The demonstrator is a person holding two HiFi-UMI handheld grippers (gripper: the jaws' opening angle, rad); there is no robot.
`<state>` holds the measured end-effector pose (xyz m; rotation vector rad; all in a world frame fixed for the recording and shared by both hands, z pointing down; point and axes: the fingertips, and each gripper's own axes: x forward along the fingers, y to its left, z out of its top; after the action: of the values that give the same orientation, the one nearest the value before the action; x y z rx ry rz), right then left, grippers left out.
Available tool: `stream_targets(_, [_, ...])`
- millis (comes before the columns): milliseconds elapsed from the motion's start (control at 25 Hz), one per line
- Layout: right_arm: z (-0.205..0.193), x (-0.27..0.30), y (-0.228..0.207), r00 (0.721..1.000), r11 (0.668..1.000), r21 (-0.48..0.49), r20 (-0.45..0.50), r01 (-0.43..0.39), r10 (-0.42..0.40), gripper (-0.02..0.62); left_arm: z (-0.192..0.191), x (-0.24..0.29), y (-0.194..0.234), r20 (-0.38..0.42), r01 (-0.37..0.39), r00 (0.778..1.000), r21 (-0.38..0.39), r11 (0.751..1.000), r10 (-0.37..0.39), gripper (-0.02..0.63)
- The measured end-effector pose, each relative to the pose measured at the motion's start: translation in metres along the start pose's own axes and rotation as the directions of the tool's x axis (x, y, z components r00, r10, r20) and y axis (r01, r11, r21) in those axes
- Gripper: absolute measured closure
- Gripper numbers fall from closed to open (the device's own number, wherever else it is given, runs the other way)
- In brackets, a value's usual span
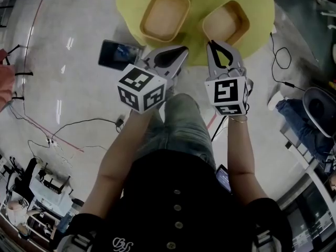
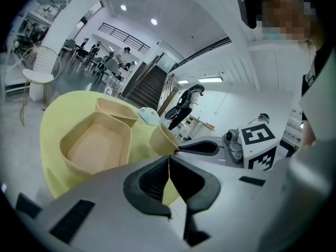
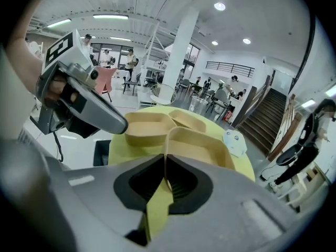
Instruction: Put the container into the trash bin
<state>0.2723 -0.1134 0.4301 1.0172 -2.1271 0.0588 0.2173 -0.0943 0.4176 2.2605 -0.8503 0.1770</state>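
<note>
Rim of the container (image 1: 227,21) on the yellow table (image 1: 197,4) sits pinched in my right gripper (image 1: 211,42), while my left gripper (image 1: 184,49) hangs just beside it, jaws pressed together, empty.
</note>
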Motion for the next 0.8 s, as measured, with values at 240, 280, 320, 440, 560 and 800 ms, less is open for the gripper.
stream_targets(240, [0.013, -0.015, 0.003, 0.999, 1.0, 0.004, 0.036, 0.011, -0.011, 0.577, 0.011, -0.013, -0.004, 0.044, 0.002, 0.999, 0.001, 1.0, -0.002, 0.592])
stream_targets(280, [0.015, -0.017, 0.004, 0.999, 1.0, 0.004, 0.039, 0.012, -0.012, 0.577, 0.012, -0.015, -0.005, 0.051, 0.003, 0.999, 0.0, 1.0, -0.003, 0.592])
stream_targets(320, [0.016, -0.02, 0.004, 0.999, 1.0, 0.007, 0.043, 0.012, -0.013, 0.577, 0.014, -0.017, -0.006, 0.057, 0.002, 0.998, 0.0, 1.0, -0.002, 0.592])
stream_targets(440, [0.023, -0.026, 0.003, 0.998, 1.0, 0.014, 0.059, -0.002, 0.001, 0.577, 0.018, -0.022, -0.006, 0.073, -0.009, 0.997, 0.008, 1.0, 0.009, 0.592])
stream_targets(560, [0.033, -0.03, 0.008, 0.997, 1.0, -0.001, 0.071, -0.012, 0.012, 0.577, 0.021, -0.031, -0.005, 0.088, -0.023, 0.996, 0.005, 1.0, 0.022, 0.592])
stream_targets(800, [0.06, -0.033, 0.024, 0.994, 0.998, -0.047, 0.101, -0.03, 0.034, 0.577, 0.033, -0.06, -0.001, 0.142, -0.034, 0.989, 0.002, 0.999, 0.033, 0.592])
